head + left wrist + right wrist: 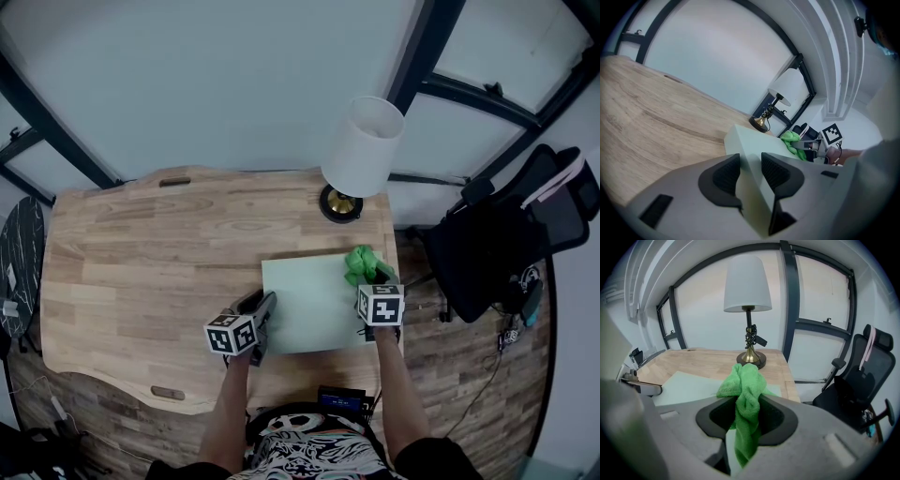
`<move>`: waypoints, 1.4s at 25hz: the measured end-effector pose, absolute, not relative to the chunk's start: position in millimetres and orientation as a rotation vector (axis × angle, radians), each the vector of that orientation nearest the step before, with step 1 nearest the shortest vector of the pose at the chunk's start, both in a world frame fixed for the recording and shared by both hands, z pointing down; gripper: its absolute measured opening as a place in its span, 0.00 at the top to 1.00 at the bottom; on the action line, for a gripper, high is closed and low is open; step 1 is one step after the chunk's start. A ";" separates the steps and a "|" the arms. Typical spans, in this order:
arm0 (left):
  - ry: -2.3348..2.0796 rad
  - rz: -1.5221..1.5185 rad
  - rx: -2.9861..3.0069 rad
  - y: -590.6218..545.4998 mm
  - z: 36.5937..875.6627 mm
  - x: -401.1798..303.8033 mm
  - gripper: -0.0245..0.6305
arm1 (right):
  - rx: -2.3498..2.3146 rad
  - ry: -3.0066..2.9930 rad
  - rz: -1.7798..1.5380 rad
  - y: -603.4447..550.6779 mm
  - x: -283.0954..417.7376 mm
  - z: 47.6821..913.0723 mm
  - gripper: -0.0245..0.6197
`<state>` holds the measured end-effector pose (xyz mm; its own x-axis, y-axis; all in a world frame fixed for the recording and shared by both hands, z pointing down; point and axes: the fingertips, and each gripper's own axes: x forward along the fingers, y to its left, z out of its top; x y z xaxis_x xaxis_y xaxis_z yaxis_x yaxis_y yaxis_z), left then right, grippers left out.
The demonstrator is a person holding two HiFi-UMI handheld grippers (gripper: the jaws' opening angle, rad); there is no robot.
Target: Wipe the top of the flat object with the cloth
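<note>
Head view: flat board [314, 309] runs left-right (right tool [373, 279] pinches cloth [361, 262]).

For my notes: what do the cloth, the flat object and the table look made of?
Green cloth: microfibre or terry, judging by fuzzy nap. Pale green flat object: matte, smooth; plastic or coated board, unclear. Light table: wood or wood-look laminate, visible grain and plank lines.

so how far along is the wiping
Done: the right gripper is shut on the green cloth; the left gripper clamps the flat board by its near left corner. In hand: the cloth is at the board's far right corner. Left: wiping across the top; nothing shows how much is covered.
</note>
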<state>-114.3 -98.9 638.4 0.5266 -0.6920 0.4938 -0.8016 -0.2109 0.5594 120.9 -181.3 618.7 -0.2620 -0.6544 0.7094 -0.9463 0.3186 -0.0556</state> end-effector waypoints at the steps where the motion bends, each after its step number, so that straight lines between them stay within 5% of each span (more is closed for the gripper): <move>1: -1.217 0.171 1.959 -98.9 638.3 -114.5 0.74 | 1.405 -2.011 0.650 -181.1 119.4 618.5 0.77; 35: -1.227 0.140 1.938 -98.3 638.9 -113.6 0.74 | 1.255 -2.110 0.611 -172.6 58.5 617.7 0.77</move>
<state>-113.6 -98.3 638.9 0.5189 -0.7043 0.4845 -0.7953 -0.1898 0.5758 58.5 -172.6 617.7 -0.3712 -0.6135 0.6970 -0.8911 0.4465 -0.0816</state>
